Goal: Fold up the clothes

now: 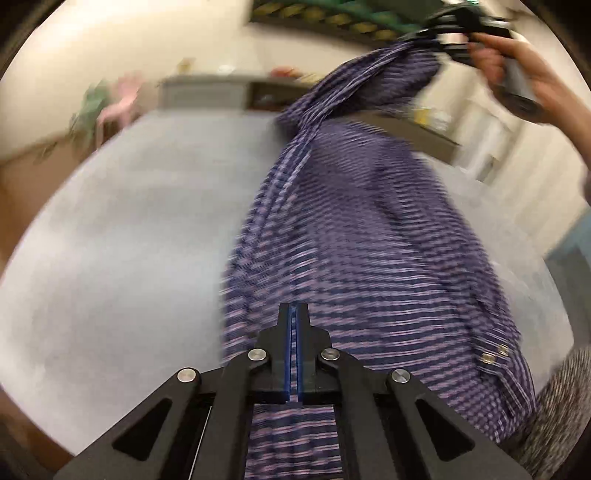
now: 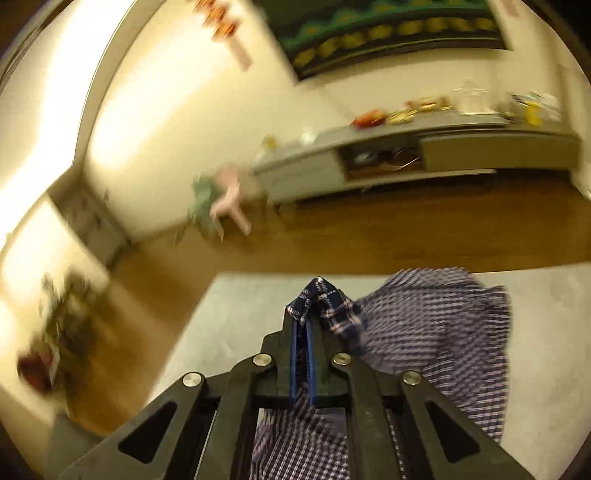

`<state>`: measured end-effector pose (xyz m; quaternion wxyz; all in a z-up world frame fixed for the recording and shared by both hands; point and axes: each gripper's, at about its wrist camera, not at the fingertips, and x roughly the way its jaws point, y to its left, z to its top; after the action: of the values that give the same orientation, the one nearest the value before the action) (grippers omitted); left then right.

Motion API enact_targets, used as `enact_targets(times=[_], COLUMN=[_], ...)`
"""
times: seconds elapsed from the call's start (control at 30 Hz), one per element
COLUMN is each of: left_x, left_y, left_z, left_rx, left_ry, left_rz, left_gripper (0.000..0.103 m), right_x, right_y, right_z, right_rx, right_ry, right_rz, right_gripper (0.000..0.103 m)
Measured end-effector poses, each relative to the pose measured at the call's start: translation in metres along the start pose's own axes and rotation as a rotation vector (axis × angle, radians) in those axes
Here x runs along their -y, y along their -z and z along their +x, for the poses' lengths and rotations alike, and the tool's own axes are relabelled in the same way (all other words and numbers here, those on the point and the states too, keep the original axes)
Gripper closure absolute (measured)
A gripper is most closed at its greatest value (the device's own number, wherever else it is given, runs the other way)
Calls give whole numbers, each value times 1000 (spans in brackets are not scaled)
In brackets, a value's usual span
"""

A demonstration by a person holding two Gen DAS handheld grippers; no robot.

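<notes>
A navy and pink checked shirt point(image 1: 354, 229) hangs stretched above the grey tabletop point(image 1: 129, 240). My left gripper point(image 1: 294, 308) is shut on one end of it, with cloth showing between the blue pads. The fabric runs up to the top right, where a hand point(image 1: 517, 74) holds my right gripper point(image 1: 436, 35). In the right wrist view my right gripper point(image 2: 308, 295) is shut on a bunched corner of the shirt point(image 2: 436, 325), which pokes out past the fingertips. The rest of the cloth trails down and to the right over the tabletop point(image 2: 229, 314). Both views are blurred.
A wooden floor point(image 2: 369, 236) surrounds the table. A low grey cabinet point(image 2: 406, 155) with small items on top stands along the far wall. A pink chair point(image 2: 231, 199) with green cloth sits beside it. The person's speckled clothing point(image 1: 561, 406) is at the lower right.
</notes>
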<state>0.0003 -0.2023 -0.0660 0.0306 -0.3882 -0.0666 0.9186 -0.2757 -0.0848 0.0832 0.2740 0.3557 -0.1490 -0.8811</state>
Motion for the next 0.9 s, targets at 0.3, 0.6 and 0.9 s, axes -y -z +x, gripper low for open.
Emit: enact_targets(times=[0.3, 0.6, 0.9], left_x=[86, 46, 21], left_y=[12, 1, 15], left_z=[29, -8, 32], left_rx=[-157, -81, -200], left_ry=[192, 201, -84], left_rz=[232, 175, 136], left_gripper=[77, 52, 88], right_x=[165, 233, 59], right_y=[33, 77, 67], right_z=[-74, -40, -68], right_rx=[44, 3, 169], right_ry=[198, 274, 0], right_rz=[49, 81, -444], right_gripper=[96, 95, 96])
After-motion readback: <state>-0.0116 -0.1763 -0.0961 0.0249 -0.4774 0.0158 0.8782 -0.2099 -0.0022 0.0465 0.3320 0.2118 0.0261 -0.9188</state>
